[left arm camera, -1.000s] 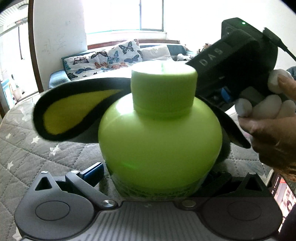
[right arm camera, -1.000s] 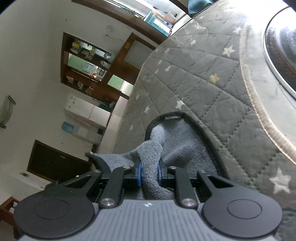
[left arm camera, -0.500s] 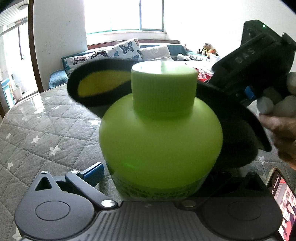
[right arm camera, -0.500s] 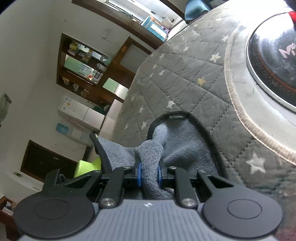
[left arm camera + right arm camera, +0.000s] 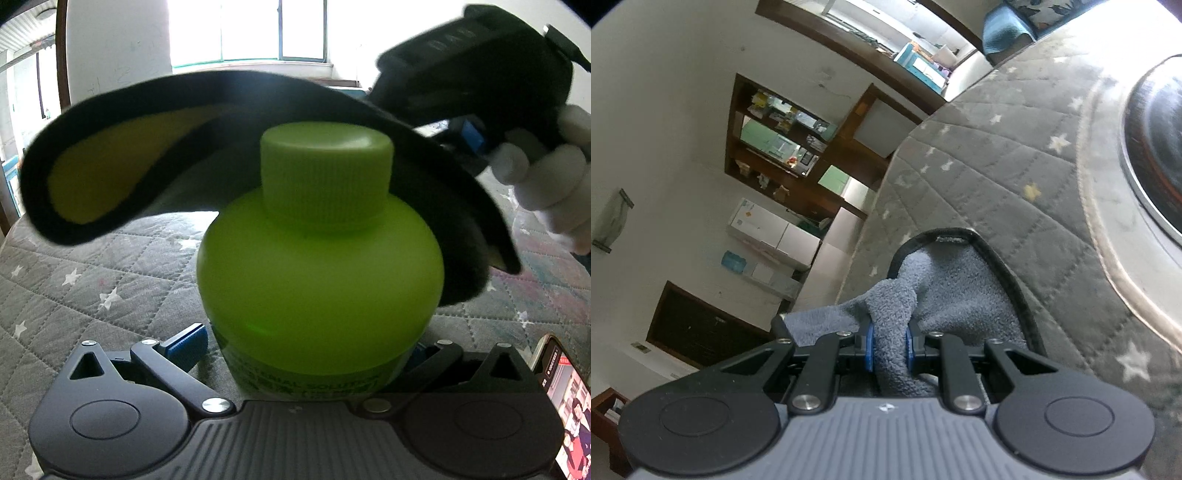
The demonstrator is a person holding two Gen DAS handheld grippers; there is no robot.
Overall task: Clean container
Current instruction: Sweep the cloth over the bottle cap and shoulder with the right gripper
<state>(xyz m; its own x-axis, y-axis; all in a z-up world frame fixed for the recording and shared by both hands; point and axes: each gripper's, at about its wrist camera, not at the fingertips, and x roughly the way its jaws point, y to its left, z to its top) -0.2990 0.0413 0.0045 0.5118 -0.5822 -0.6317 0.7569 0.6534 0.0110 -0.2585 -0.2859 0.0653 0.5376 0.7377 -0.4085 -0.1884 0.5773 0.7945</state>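
left wrist view: sits just behind the left gripper, looks forward and somewhat down, very near the lime-green bottle filling its centre; bright window behind
right wrist view: sits just behind the right gripper, rolled so room and wall shelves stand tilted; very near the grey cloth
shared: the cloth, seen by the left above the bottle; the star-quilted cover
seen by left only: the right gripper's body, upper right
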